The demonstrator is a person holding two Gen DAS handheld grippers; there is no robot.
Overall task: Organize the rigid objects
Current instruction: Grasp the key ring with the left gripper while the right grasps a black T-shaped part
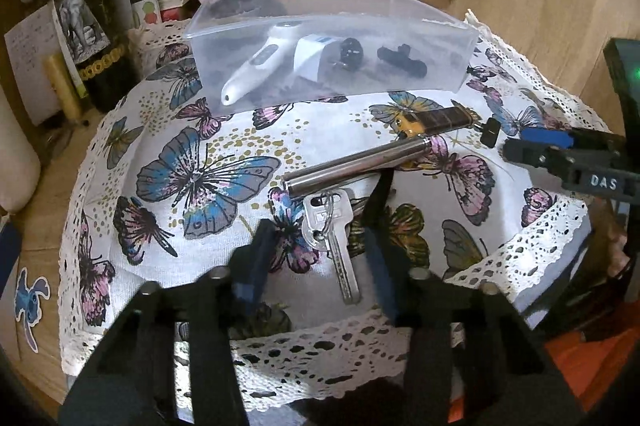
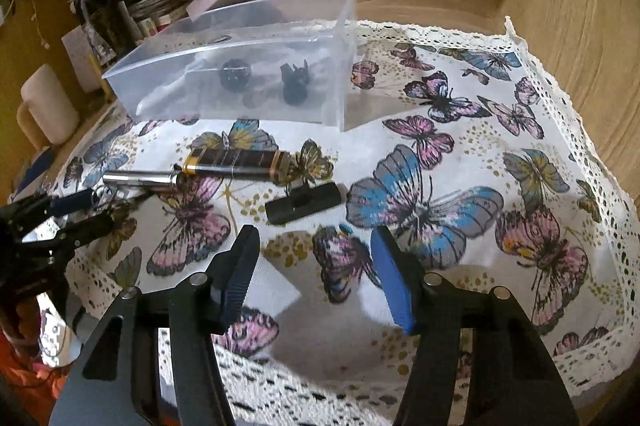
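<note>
A clear plastic box [image 1: 448, 74] [image 2: 344, 66] stands at the back of the butterfly cloth and holds a white thermometer [image 1: 256, 66], a white piece and small black parts. On the cloth lie a bunch of keys [image 1: 332, 226], a steel tube [image 1: 360, 162] [image 2: 140, 179], a dark brown lighter [image 1: 436, 118] [image 2: 236, 160] and a small black stick [image 2: 306, 203]. My left gripper [image 1: 320, 238] is open, its fingers either side of the keys. My right gripper [image 2: 316, 246] is open, just short of the black stick; it shows in the left wrist view [image 1: 536, 146].
A dark wine bottle [image 1: 92, 38], papers and a cream mug [image 2: 48, 106] crowd the wooden desk left of the box. A wooden wall rises behind and to the right. The cloth [image 2: 520, 186] has lace edges.
</note>
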